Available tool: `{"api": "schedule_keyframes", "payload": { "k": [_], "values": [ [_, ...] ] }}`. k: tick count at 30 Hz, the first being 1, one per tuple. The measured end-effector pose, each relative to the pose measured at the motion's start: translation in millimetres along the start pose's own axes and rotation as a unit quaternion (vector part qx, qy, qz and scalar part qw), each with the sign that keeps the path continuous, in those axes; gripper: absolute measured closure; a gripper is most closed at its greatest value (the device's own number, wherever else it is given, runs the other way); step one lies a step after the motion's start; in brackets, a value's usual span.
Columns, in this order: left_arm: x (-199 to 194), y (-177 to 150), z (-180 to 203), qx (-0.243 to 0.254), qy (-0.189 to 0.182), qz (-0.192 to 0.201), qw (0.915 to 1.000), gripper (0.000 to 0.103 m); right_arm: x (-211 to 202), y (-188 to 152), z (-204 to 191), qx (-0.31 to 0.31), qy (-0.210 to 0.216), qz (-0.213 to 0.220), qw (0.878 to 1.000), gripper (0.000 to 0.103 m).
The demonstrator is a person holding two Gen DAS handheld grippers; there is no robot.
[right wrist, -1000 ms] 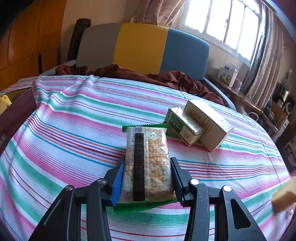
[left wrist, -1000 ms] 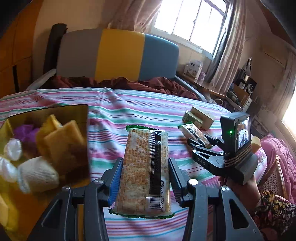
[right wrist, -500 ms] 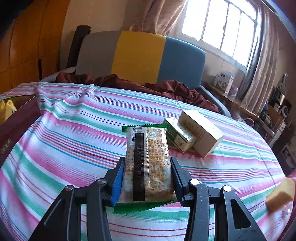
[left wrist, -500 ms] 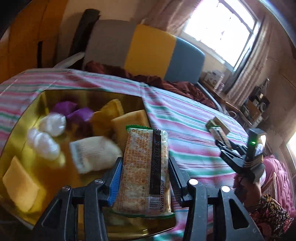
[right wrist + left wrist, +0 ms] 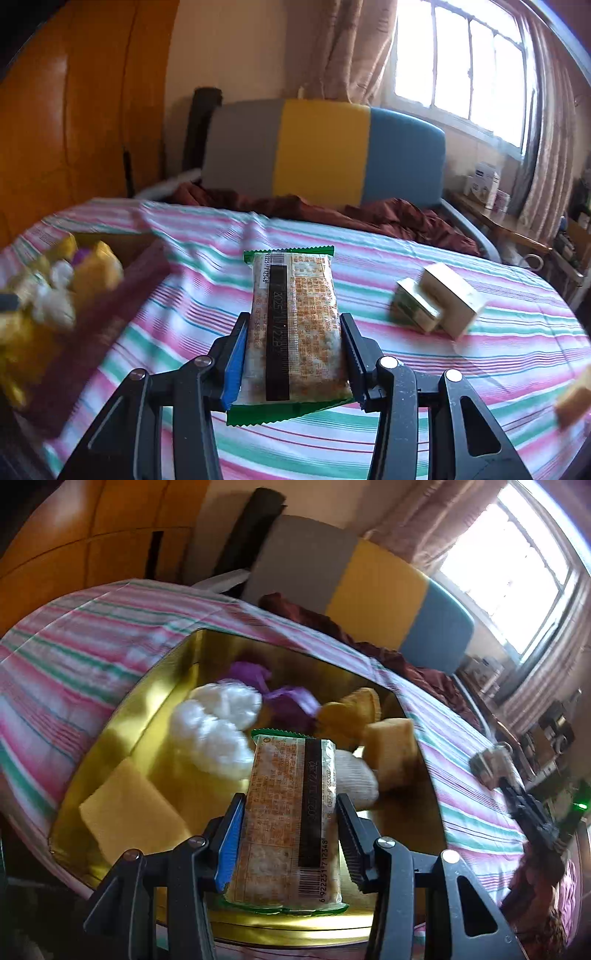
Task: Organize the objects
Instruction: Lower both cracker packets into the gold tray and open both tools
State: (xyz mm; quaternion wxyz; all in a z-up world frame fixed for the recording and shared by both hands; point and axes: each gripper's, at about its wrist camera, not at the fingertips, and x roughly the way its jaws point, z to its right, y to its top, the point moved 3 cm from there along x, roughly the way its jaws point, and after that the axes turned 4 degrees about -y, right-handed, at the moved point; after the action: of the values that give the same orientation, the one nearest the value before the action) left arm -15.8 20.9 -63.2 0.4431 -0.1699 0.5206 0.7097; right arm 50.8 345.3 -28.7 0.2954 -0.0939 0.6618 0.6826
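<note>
My left gripper (image 5: 290, 834) is shut on a green-edged cracker packet (image 5: 291, 812) and holds it over a gold box (image 5: 155, 709) that holds white puffs (image 5: 218, 723), purple wrappers (image 5: 288, 701), yellow sponges (image 5: 125, 812) and a white sock (image 5: 354, 779). My right gripper (image 5: 293, 354) is shut on a second cracker packet (image 5: 295, 325) above the striped cloth (image 5: 406, 369). The box (image 5: 110, 295) shows at the left of the right wrist view. The right gripper (image 5: 524, 805) shows blurred at the right of the left wrist view.
Two small cartons (image 5: 439, 302) lie on the cloth to the right. A yellow sponge (image 5: 572, 398) sits at the right edge. A grey, yellow and blue chair (image 5: 321, 151) stands behind the table, with a dark red cloth (image 5: 332, 210) on it.
My left gripper has swung left with its packet, from over the cloth to over the gold box. My right gripper has risen and turned left with its packet; the box has come into its view.
</note>
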Motion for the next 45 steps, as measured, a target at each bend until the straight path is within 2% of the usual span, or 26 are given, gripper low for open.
{"api": "schedule_keyframes", "payload": {
  "k": [7, 12, 16, 20, 24, 28, 33, 39, 45],
  "values": [
    [15.1, 0.5, -14.6, -0.028, 0.013, -0.039, 0.9988, 0.055, -30.1, 20.9, -41.6, 0.01, 0.066, 0.032, 0.997, 0.056],
    [17.4, 2.6, -22.5, -0.045, 0.035, -0.051, 0.9971, 0.052, -47.6, 28.6, -77.2, -0.016, 0.105, 0.048, 0.993, 0.056],
    [22.7, 4.7, -25.0, -0.053, 0.035, -0.061, 0.9961, 0.05, -58.3, 31.7, -106.4, -0.038, 0.146, 0.054, 0.987, 0.056],
    [13.7, 8.8, -22.4, -0.066, 0.01, -0.038, 0.997, 0.05, -62.8, 29.7, -129.0, -0.054, 0.181, 0.042, 0.981, 0.056],
    [-7.6, 16.9, -12.4, -0.042, -0.001, 0.011, 0.999, 0.049, -60.5, 23.9, -152.0, -0.075, 0.219, 0.007, 0.973, 0.056],
    [-25.1, 24.5, -10.9, -0.037, 0.012, 0.054, 0.9978, 0.045, -57.1, 12.9, -177.7, -0.13, 0.225, -0.017, 0.966, 0.057],
    [-29.9, 29.3, -19.6, -0.049, 0.022, 0.06, 0.9967, 0.044, -52.7, 5.6, -197.0, -0.175, 0.216, -0.03, 0.96, 0.06],
    [-28.9, 24.6, -27.4, -0.064, 0.027, 0.052, 0.9962, 0.044, -44.7, 1.8, -194.5, -0.165, 0.214, -0.055, 0.961, 0.06],
    [-25.7, 21.9, -21.7, -0.056, 0.025, 0.047, 0.997, 0.044, -34.7, -2.2, -200.3, -0.157, 0.207, -0.09, 0.961, 0.06]
  ]
}}
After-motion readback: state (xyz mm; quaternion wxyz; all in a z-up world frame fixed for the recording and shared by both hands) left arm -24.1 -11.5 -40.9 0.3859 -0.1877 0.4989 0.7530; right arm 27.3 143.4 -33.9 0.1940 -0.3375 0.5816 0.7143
